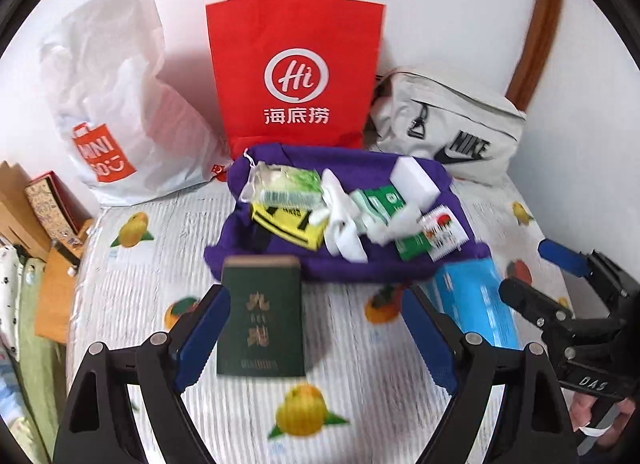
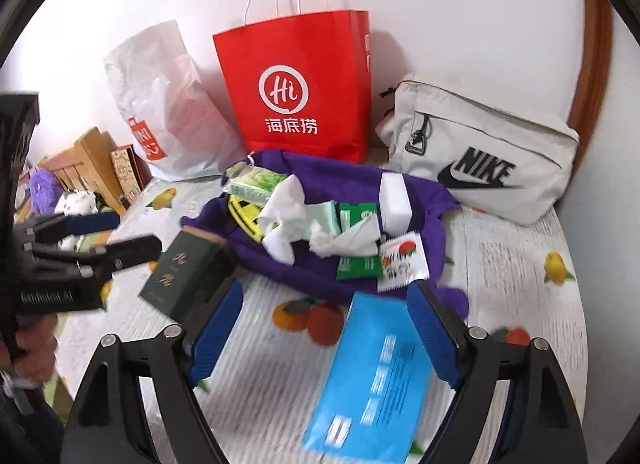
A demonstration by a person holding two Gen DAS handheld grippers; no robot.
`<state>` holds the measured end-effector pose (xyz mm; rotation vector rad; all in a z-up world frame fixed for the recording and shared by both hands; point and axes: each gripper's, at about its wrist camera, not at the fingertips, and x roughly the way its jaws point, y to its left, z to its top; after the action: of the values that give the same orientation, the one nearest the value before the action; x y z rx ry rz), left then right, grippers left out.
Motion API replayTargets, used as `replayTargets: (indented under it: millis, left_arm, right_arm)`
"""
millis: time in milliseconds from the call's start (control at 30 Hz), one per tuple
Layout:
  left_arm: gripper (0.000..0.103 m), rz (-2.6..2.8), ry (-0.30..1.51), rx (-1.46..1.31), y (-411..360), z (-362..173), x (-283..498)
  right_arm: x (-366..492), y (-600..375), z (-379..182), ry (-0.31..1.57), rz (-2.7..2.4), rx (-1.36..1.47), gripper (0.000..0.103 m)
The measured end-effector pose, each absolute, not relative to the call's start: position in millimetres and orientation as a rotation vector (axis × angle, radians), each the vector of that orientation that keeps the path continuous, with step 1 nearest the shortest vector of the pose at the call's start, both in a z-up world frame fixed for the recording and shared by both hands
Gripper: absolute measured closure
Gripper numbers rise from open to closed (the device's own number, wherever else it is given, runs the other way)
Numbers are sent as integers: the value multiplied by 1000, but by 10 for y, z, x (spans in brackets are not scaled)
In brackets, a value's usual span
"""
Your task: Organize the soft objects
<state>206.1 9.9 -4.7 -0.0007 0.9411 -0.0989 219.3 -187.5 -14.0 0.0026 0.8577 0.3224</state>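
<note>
Fruit-print bedsheet (image 1: 344,348) holds a purple cloth (image 1: 360,260) heaped with tissue packs, bags lined behind as likely sorting targets; left gripper (image 1: 316,328) spread wide around a green pack (image 1: 260,320), right gripper (image 2: 324,324) wide over a blue pack (image 2: 376,380), neither clamped.

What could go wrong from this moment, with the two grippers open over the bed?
1. The dark green packet lies between the open left gripper fingers but looks blurred and tilted; closing now may pinch only an edge, and it could slip.
2. The blue packet sits skewed under the right gripper, so one finger may push it aside.
3. Loose tissues and small sachets lie piled on the purple cloth; brushing it may scatter them.
</note>
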Motion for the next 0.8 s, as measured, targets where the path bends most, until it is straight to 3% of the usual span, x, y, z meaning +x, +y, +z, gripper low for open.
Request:
replayTargets:
  millis: [267, 800]
  left_arm:
    - [16, -109, 874, 3, -49, 180, 1244]
    - [5, -46, 755, 2, -146, 383, -21]
  right_arm:
    - [1393, -1882, 69, 811, 274, -15, 16]
    - [210, -2030, 281, 718, 223, 15, 11]
